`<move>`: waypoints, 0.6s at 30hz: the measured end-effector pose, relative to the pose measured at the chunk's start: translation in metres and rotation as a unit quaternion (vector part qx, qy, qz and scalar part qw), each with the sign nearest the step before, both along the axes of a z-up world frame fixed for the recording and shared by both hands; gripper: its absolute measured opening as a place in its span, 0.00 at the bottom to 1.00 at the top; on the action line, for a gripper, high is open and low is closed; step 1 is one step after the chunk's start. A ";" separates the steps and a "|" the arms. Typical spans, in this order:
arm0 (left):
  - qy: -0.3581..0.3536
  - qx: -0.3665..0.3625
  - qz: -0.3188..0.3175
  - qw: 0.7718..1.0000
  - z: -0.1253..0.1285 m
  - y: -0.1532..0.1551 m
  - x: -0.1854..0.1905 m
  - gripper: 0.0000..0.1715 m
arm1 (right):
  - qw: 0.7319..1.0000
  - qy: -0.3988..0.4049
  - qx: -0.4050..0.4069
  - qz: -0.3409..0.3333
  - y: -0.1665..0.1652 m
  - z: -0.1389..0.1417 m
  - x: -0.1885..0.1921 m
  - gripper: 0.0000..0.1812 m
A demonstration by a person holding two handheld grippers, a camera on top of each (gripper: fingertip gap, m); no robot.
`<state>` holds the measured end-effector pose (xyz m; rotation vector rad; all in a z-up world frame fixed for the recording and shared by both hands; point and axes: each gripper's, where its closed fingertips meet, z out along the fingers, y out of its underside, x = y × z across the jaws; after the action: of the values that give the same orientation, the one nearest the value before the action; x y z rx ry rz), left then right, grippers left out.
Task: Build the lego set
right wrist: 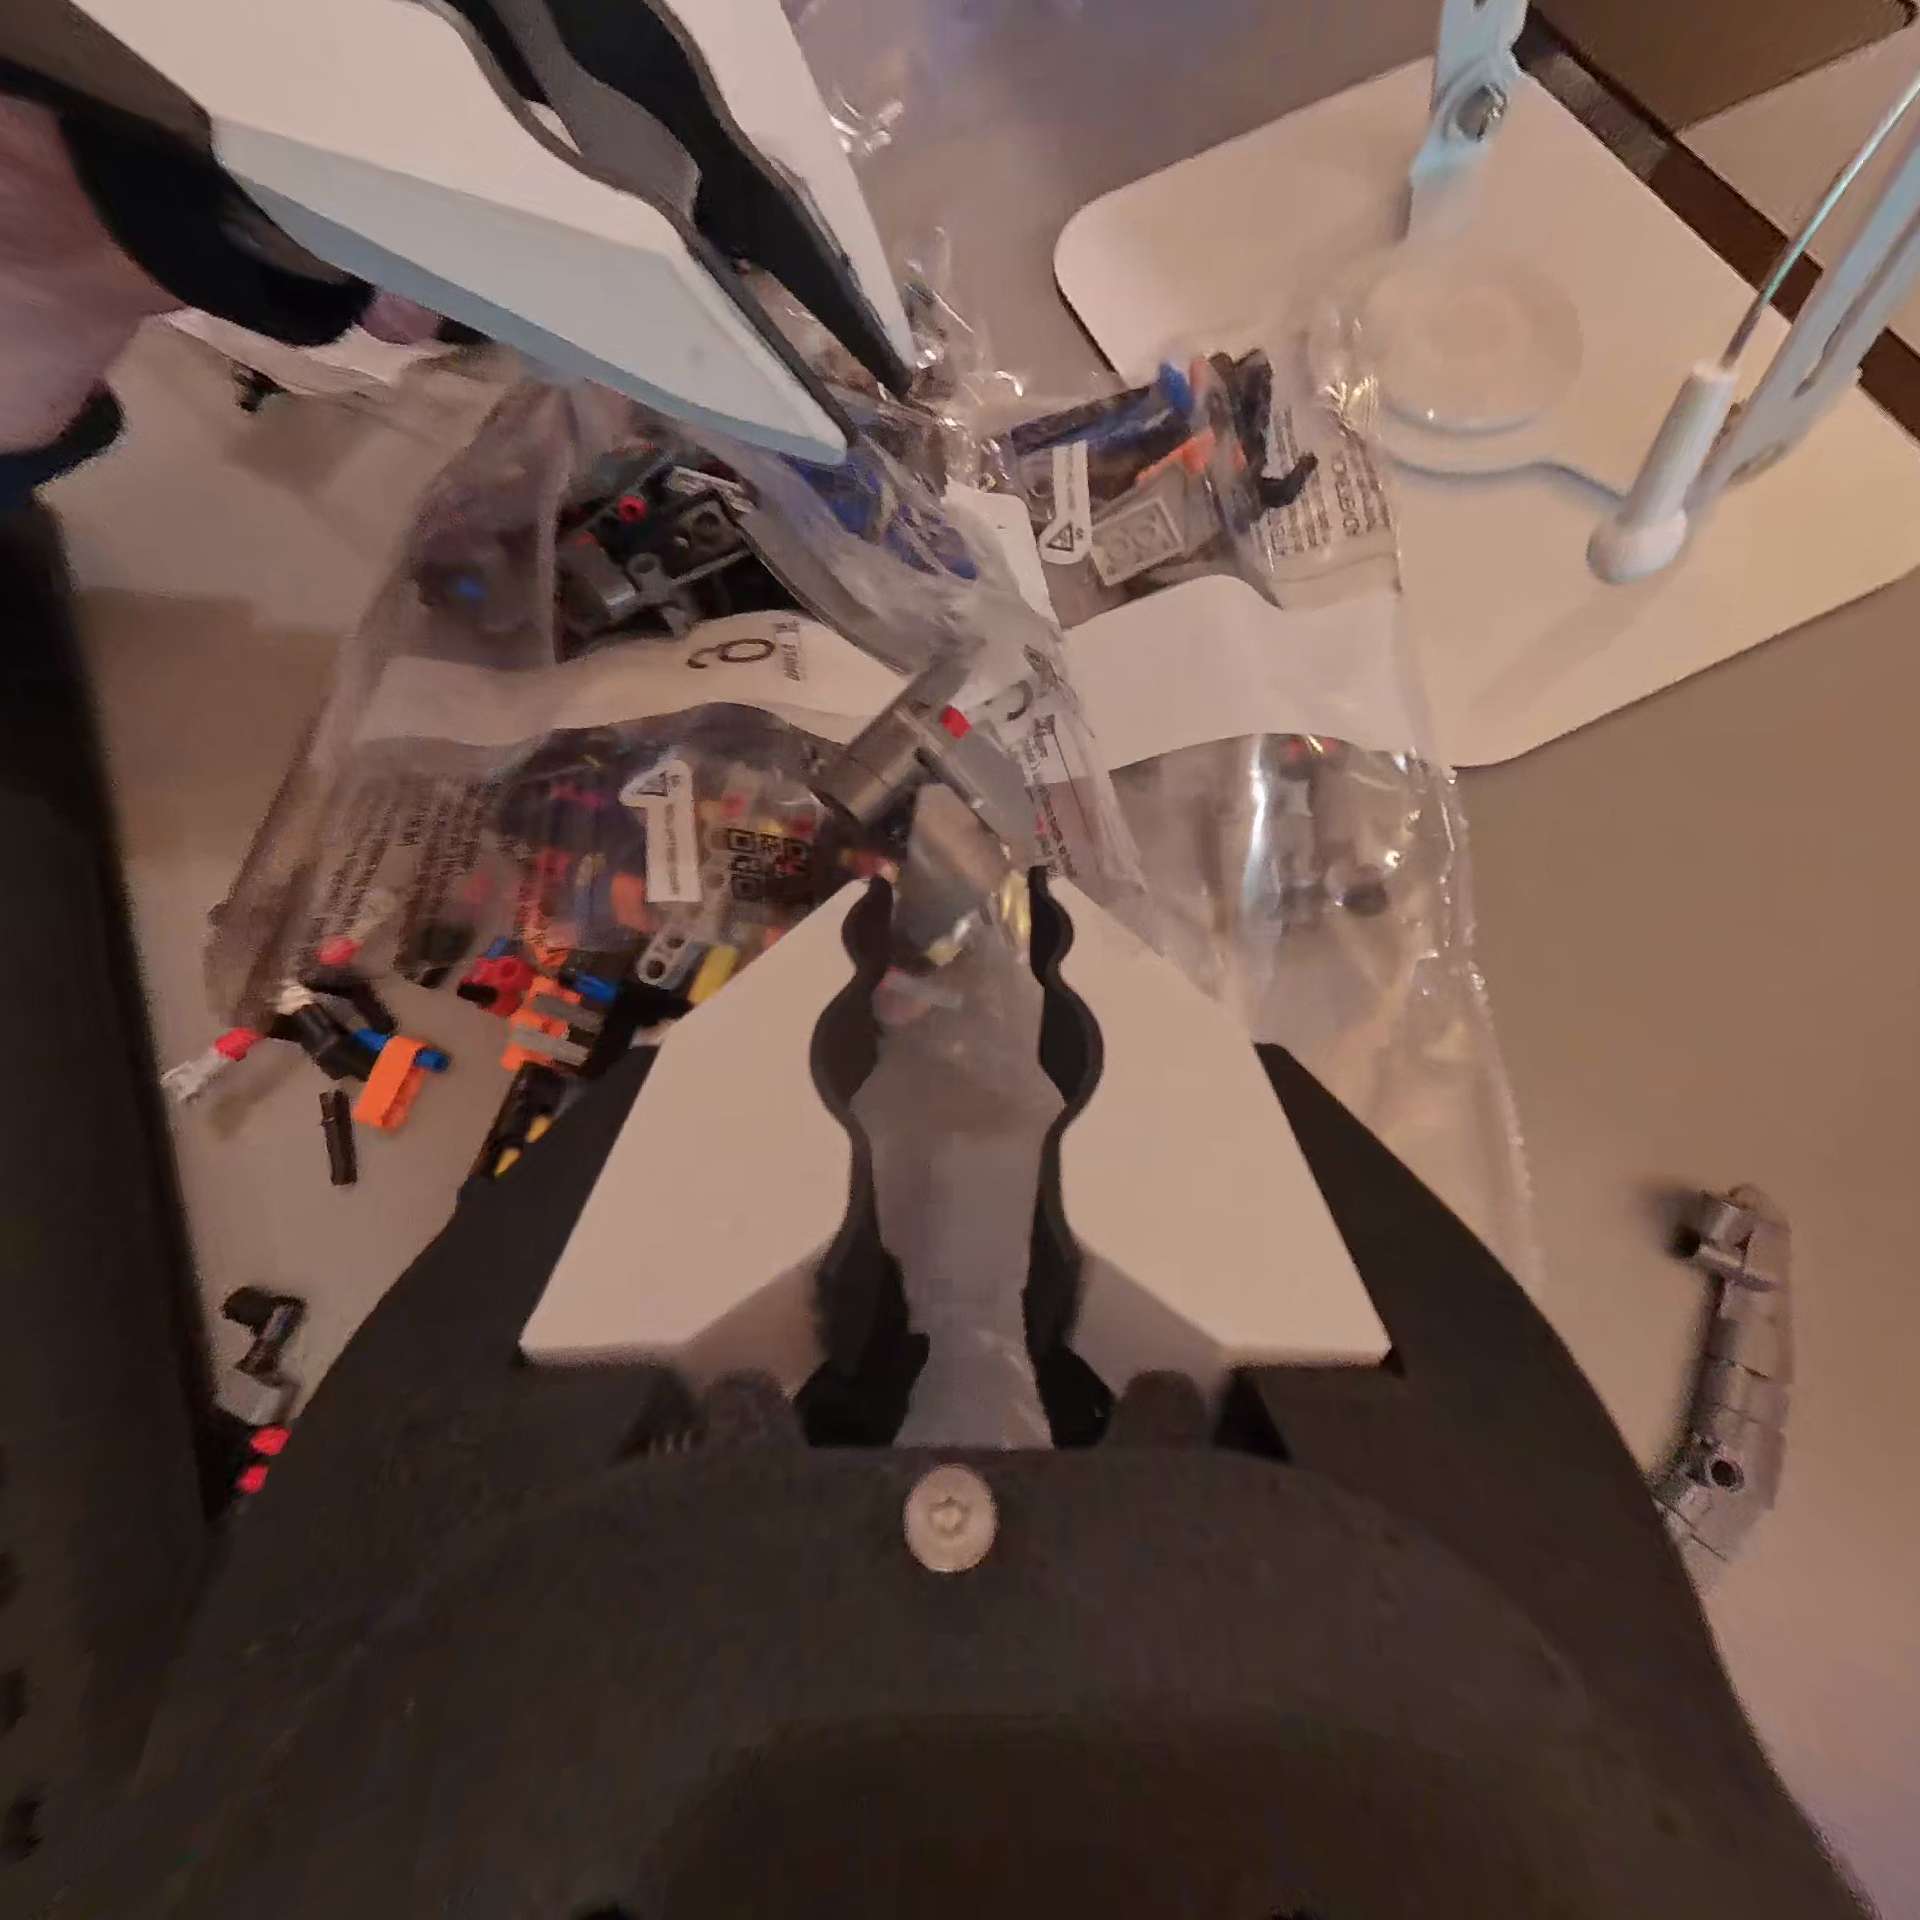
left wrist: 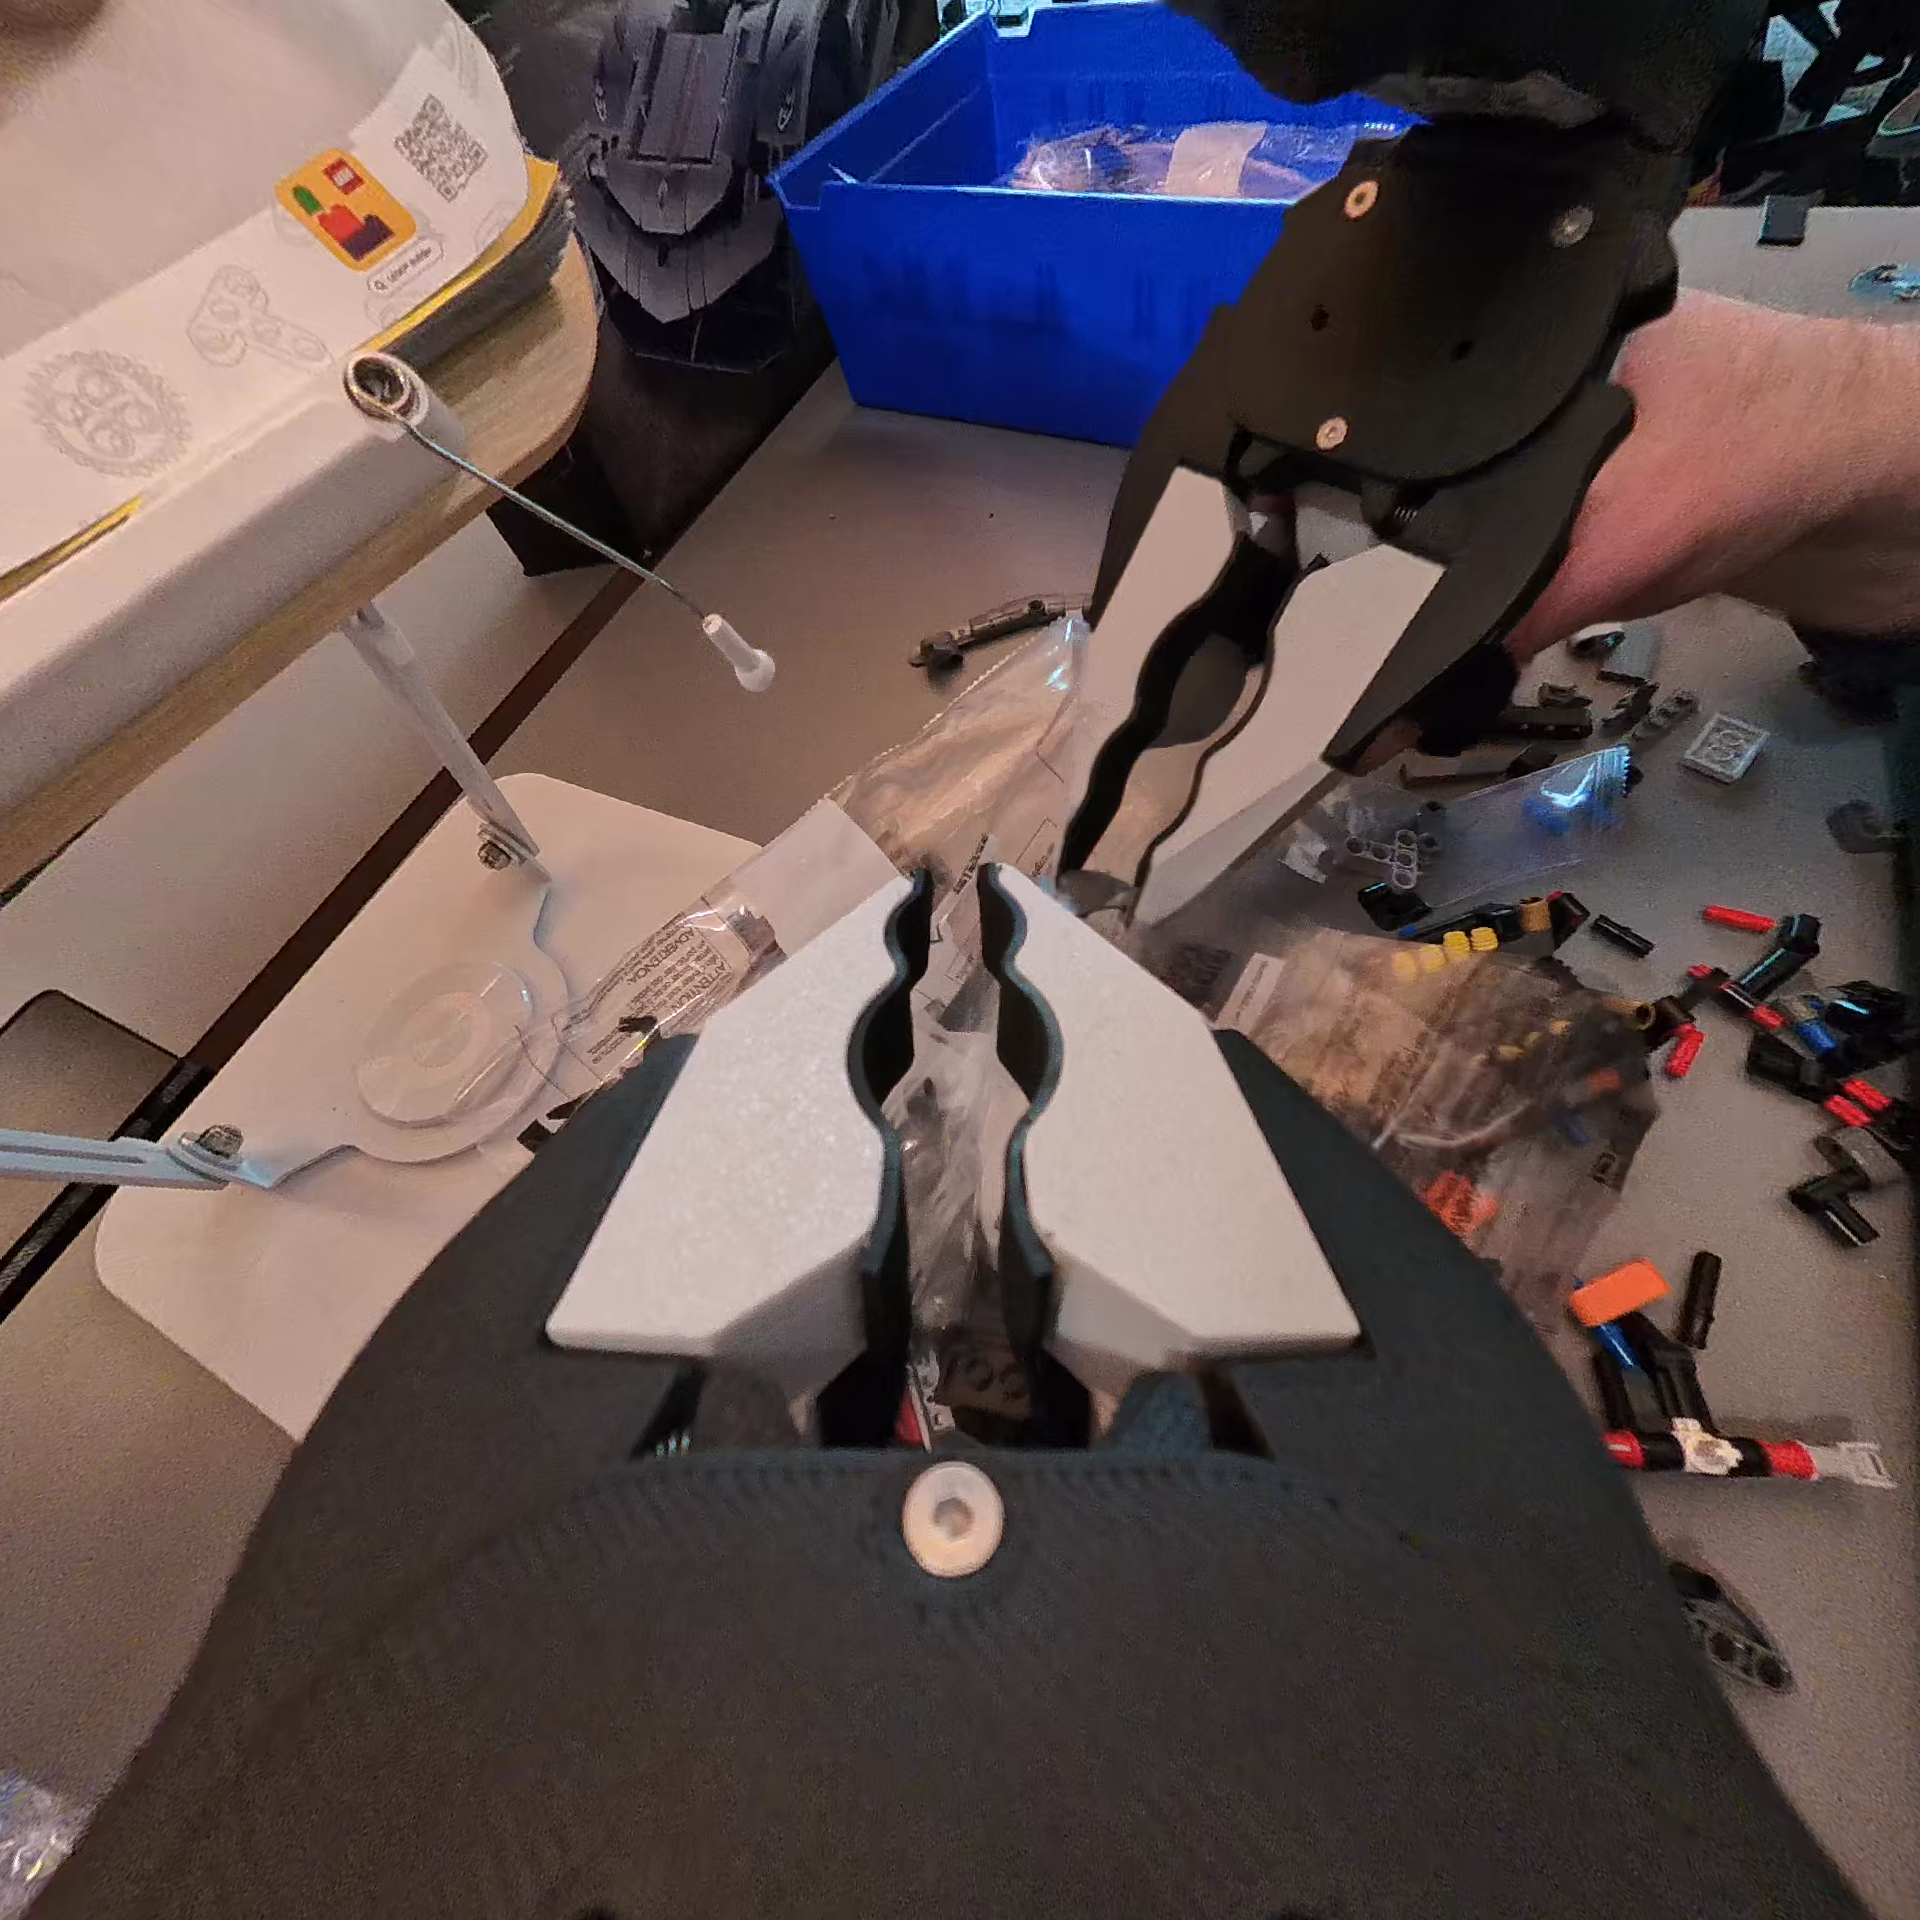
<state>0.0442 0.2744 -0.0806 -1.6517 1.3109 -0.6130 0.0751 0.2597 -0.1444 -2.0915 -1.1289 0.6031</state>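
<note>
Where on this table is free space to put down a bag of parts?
Free: the grey table strip between the blue bin and the plastic bags; also the bare table beside the white stand base. Crowded: the loose pieces right of the bags, where the right tool works.

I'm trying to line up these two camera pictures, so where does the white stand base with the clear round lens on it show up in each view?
Left wrist view: the white stand base lies at lower left, left of the left gripper.
Right wrist view: the white stand base sits at upper right, beyond the right gripper.
Shared landmark: the clear round lens resting on that base, next to the clear bags of lego parts.
</note>
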 end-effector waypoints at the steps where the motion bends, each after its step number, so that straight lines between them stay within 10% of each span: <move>1: 0.000 -0.001 0.000 1.000 0.000 0.000 0.000 0.04 | 1.000 -0.010 0.001 0.001 0.000 -0.003 0.000 0.11; 18: -0.047 -0.019 -0.054 0.997 0.015 -0.020 0.009 0.16 | 0.983 0.032 0.173 0.046 -0.010 0.069 0.010 0.06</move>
<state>0.0527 0.2544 -0.0652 -1.5715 1.3340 -0.7756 0.0850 0.2496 -0.0750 -1.7204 -1.2039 0.4732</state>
